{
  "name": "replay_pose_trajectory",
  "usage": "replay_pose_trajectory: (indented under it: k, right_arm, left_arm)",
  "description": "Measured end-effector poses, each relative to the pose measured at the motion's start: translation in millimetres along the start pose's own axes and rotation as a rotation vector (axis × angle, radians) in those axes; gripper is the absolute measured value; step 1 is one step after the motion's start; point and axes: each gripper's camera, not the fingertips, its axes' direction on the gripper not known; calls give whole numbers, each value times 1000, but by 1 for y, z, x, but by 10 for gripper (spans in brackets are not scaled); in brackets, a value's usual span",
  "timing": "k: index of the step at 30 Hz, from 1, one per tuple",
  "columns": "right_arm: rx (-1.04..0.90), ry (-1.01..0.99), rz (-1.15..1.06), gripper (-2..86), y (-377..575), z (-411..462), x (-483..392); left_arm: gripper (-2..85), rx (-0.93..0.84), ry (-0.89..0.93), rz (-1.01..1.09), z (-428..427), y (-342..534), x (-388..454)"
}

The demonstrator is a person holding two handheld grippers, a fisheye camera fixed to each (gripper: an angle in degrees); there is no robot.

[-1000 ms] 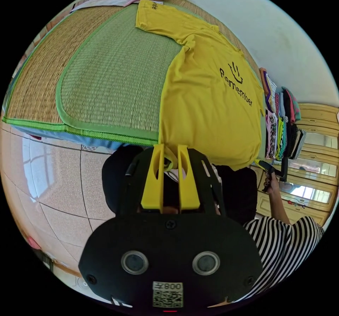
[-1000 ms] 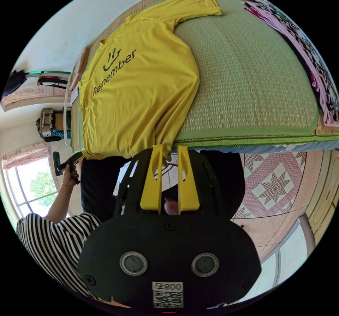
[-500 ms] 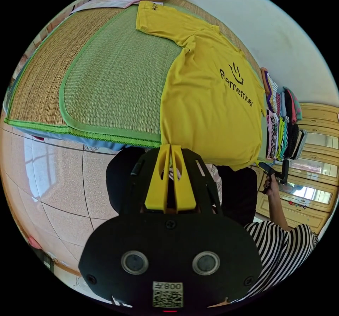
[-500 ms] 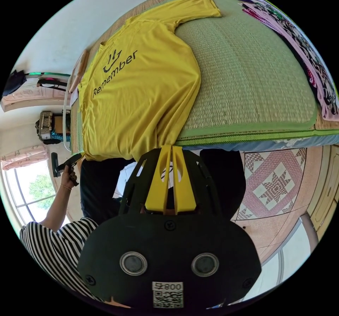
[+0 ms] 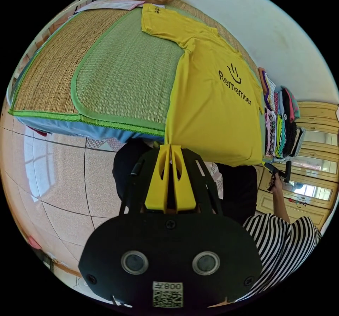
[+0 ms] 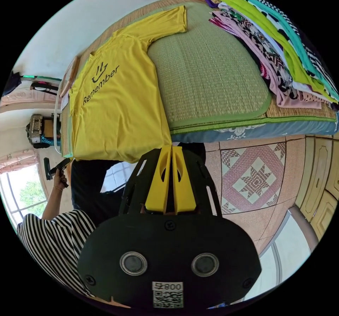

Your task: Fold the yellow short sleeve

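Since one second ago, both pairs of jaws have closed from a narrow gap onto the shirt hem.

Left gripper (image 5: 171,145): two yellow jaws pressed together, pinching one bottom corner of the yellow short-sleeve T-shirt with black print (image 5: 212,111). Right gripper (image 6: 171,147): two yellow jaws likewise pressed together, pinching the opposite bottom corner of the shirt (image 6: 116,114).

One shirt is present. It lies front up on the green-bordered woven straw mat (image 5: 123,79) covering a bed, with both sleeves spread and the hem at the bed edge. In the left gripper view the shirt body runs from the jaws toward 1 o'clock; in the right gripper view, toward 11 o'clock.

One stack of folded multicoloured garments (image 6: 282,65) rests on the mat at 2 o'clock in the right gripper view, well apart from the shirt.

The person's striped sleeve (image 5: 282,241) and dark trousers (image 5: 240,192) stand just beside the bed edge. Patterned floor tiles (image 6: 254,178) lie below the bed. Yellow cabinet fronts (image 5: 310,146) stand at 3 o'clock in the left gripper view.
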Motion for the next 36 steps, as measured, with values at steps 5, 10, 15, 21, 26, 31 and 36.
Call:
replay_pose_trajectory:
  k: [5, 10, 15, 21, 26, 31, 36]
  right_arm:
    - [-17, -31, 31, 1, -8, 9, 7]
    - [22, -59, 107, 1, -8, 1, 22]
    - [102, -87, 79, 1, -31, -24, 8]
    - [176, -68, -32, 1, -107, -46, -42]
    - [213, -18, -101, 1, -186, -56, -80]
    - [226, 32, -160, 1, -260, -57, -113]
    - [119, 149, -181, -1, -317, -18, -132]
  left_arm:
    - [6, 3, -10, -23, -2, -1, -9]
    - [18, 75, 32, -24, -32, -6, -16]
    - [30, 151, 98, 9, -59, -53, -8]
    - [25, 196, 70, 28, -80, -162, 24]
    - [9, 179, -43, 8, -97, -255, 45]
    - [4, 156, -119, 12, -108, -311, 60]
    - [3, 138, -199, 66, -127, -337, 75]
